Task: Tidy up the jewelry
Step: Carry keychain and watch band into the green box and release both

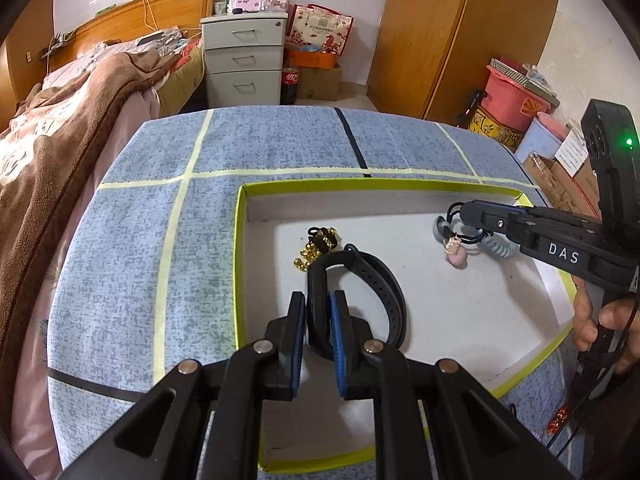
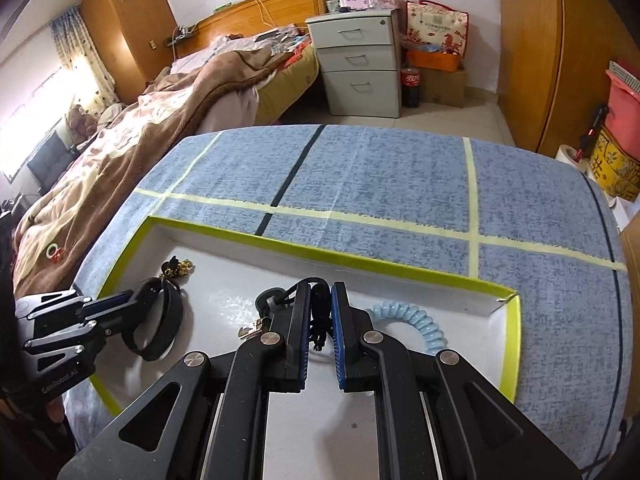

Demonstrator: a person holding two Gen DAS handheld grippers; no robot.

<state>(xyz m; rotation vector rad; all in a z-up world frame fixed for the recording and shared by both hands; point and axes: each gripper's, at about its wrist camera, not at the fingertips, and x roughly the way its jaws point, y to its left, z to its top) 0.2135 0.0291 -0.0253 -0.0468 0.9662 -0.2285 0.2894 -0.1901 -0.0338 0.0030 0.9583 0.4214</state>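
Gripping a black rubber wristband (image 1: 360,300) by one side of its loop, the left gripper (image 1: 318,300) has its blue pads clamped on the strap inside the shallow white tray with yellow-green rim (image 1: 239,264). The right gripper (image 2: 320,312) is clenched on a black cord hair tie (image 2: 319,316), over the tray's right part. A pale blue spiral hair coil (image 2: 416,320) and a small pink charm (image 1: 456,255) hang with that cord. A cluster of gold beads on black cord (image 1: 316,246) lies on the tray floor, just beyond the wristband. The tray rests on a blue cloth with taped lines (image 1: 160,240).
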